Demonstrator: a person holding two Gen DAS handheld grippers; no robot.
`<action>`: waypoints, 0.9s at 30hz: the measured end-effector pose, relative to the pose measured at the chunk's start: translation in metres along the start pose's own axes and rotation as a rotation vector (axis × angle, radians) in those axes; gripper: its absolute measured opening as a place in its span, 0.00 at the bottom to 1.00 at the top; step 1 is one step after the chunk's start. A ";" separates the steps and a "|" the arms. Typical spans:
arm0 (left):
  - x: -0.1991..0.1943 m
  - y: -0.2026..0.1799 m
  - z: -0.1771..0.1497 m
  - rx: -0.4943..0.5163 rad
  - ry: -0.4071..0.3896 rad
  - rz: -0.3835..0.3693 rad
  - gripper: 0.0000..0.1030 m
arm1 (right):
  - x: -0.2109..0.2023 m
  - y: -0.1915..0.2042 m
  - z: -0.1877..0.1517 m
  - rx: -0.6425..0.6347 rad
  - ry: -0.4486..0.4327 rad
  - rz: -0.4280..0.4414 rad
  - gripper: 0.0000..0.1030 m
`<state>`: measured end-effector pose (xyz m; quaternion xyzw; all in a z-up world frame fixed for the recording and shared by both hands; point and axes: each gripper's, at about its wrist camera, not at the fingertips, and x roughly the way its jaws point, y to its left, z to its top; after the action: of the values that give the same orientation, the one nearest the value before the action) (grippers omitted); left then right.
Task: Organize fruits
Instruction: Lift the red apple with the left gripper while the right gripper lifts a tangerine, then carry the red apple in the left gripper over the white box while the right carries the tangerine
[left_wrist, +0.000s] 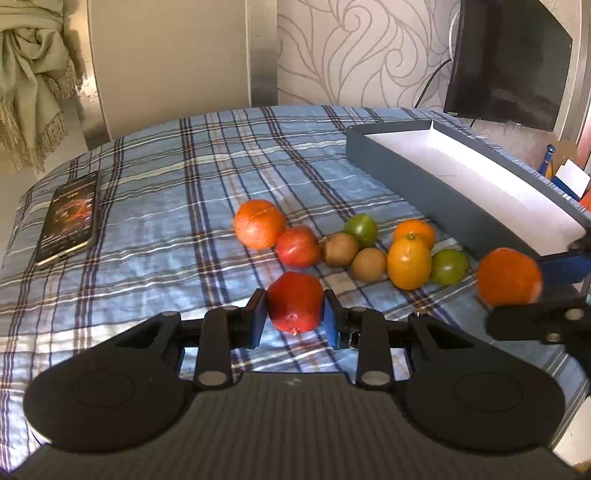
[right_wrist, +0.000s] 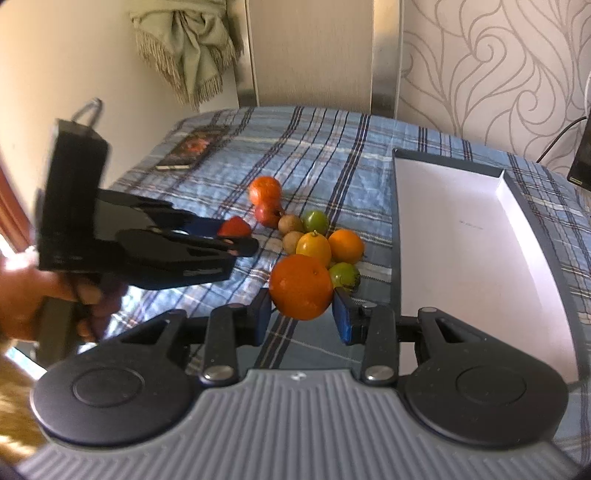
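Observation:
My left gripper (left_wrist: 294, 308) is shut on a red pomegranate (left_wrist: 294, 306) and holds it just above the plaid cloth; it also shows in the right wrist view (right_wrist: 235, 227). My right gripper (right_wrist: 301, 308) is shut on a large orange (right_wrist: 301, 287), seen in the left wrist view (left_wrist: 509, 276) beside the box. On the cloth lie another orange (left_wrist: 259, 223), a red pomegranate (left_wrist: 297, 246), two kiwis (left_wrist: 340, 249), two green fruits (left_wrist: 361, 229), a yellow citrus (left_wrist: 409, 264) and a small orange (left_wrist: 414, 230). The grey box (left_wrist: 436, 184) with a white inside stands empty at the right.
A phone (left_wrist: 70, 218) lies on the cloth at the far left. A dark monitor (left_wrist: 506, 62) stands behind the box. A curtain (left_wrist: 29, 81) hangs at the back left. The table edge curves along the back.

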<state>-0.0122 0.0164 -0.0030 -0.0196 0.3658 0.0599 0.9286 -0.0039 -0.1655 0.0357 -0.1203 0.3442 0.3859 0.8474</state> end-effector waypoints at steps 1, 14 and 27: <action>-0.001 0.001 -0.001 0.002 -0.002 0.006 0.36 | 0.004 0.001 0.000 -0.007 0.006 -0.001 0.38; -0.009 0.007 -0.009 0.011 -0.009 0.021 0.37 | 0.007 0.017 -0.006 -0.116 -0.001 -0.064 0.75; -0.006 0.013 -0.008 -0.007 -0.009 -0.002 0.42 | 0.037 0.021 0.010 -0.130 0.059 -0.007 0.60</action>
<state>-0.0238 0.0282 -0.0047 -0.0228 0.3613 0.0602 0.9302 0.0031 -0.1252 0.0195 -0.1876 0.3430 0.4008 0.8286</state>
